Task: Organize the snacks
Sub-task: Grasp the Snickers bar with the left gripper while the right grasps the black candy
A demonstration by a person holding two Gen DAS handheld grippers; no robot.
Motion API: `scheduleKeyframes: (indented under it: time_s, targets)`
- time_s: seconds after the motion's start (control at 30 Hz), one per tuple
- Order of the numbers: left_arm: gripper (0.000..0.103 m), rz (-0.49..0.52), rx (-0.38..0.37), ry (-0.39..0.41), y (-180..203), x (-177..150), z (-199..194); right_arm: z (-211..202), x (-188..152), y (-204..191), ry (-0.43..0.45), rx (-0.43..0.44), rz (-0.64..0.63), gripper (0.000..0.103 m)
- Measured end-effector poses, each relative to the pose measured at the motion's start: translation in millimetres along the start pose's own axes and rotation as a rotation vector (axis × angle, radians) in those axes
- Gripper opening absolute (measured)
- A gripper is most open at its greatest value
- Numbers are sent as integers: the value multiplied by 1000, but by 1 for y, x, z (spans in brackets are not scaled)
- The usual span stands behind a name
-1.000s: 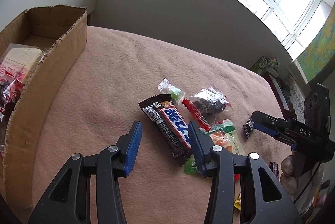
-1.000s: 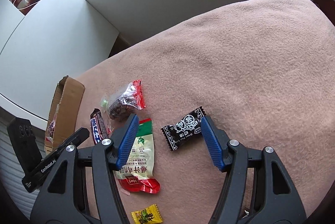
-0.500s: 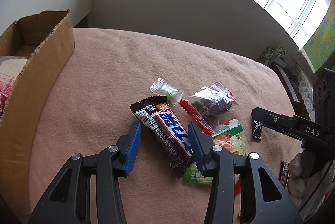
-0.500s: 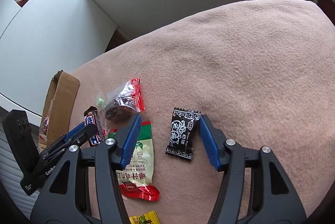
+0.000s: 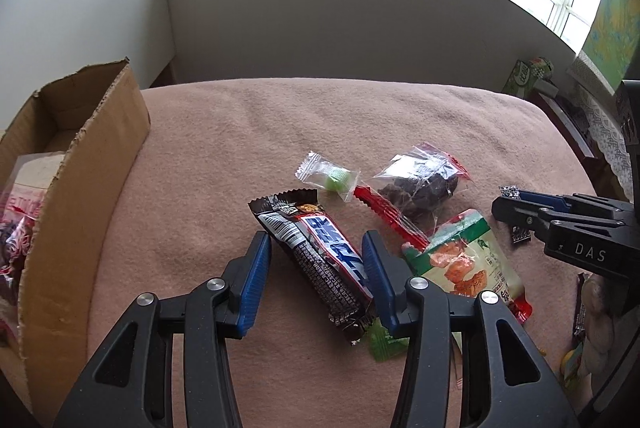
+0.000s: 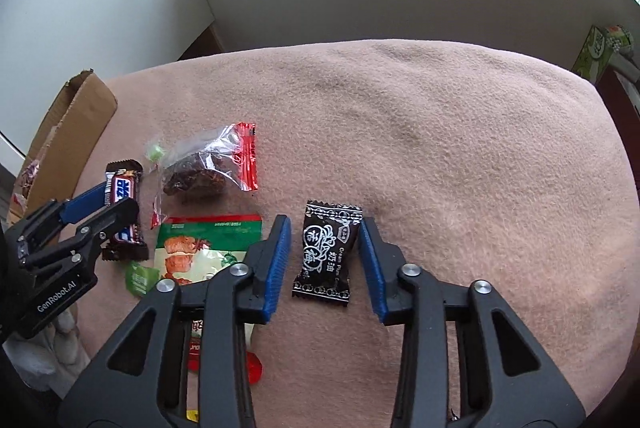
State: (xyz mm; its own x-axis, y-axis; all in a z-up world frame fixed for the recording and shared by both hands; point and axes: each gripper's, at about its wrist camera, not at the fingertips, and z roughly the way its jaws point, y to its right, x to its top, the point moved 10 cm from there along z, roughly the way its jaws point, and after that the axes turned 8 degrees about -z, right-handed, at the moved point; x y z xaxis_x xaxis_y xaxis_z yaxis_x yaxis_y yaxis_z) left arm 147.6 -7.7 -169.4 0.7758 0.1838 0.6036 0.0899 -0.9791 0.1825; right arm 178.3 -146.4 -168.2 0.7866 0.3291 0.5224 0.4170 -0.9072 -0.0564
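Snacks lie on a pink blanket (image 5: 208,155). My left gripper (image 5: 316,260) is open, its blue pads on either side of a dark chocolate bar (image 5: 320,256) with a blue and red label; the bar also shows in the right wrist view (image 6: 122,191). My right gripper (image 6: 324,248) is open around a small black plum candy (image 6: 326,248). A clear bag of dark dried fruit (image 5: 420,183), a green-and-red snack pouch (image 5: 468,260) and a clear-wrapped green candy (image 5: 332,175) lie between the two. The cardboard box (image 5: 80,163) holding several snacks stands at the left.
The right gripper's body (image 5: 568,228) shows at the right of the left wrist view. A small green packet (image 5: 384,340) lies under the left gripper's right finger. A grey wall panel and a window stand behind the blanket. A green box (image 6: 600,47) sits beyond the blanket's right edge.
Both grippers have moved forward and lower over the snacks. The chocolate bar now lies between the left pads, and the black candy lies straight between the right pads.
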Motion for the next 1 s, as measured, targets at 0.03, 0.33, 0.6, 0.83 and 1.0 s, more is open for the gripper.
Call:
scheduleKeyframes:
  time_s: [0.03, 0.33, 0.6, 0.83, 1.0]
  targets:
    - [47, 5, 2, 3, -1, 1, -1, -1, -1, 2, 2, -3, 0, 29]
    - [70, -21, 5, -31, -14, -5, 1, -1, -2, 6, 5, -27, -29, 29]
    - [36, -24, 9, -19, -15, -2, 7, 0, -3, -1, 6, -44, -53, 29]
    - [32, -47, -32, -26, -22, -2, 2, -10, -6, 7, 21, 25, 5, 28]
    - [37, -16, 21, -29, -20, 1, 9, -8, -9, 10, 10, -2, -10, 28]
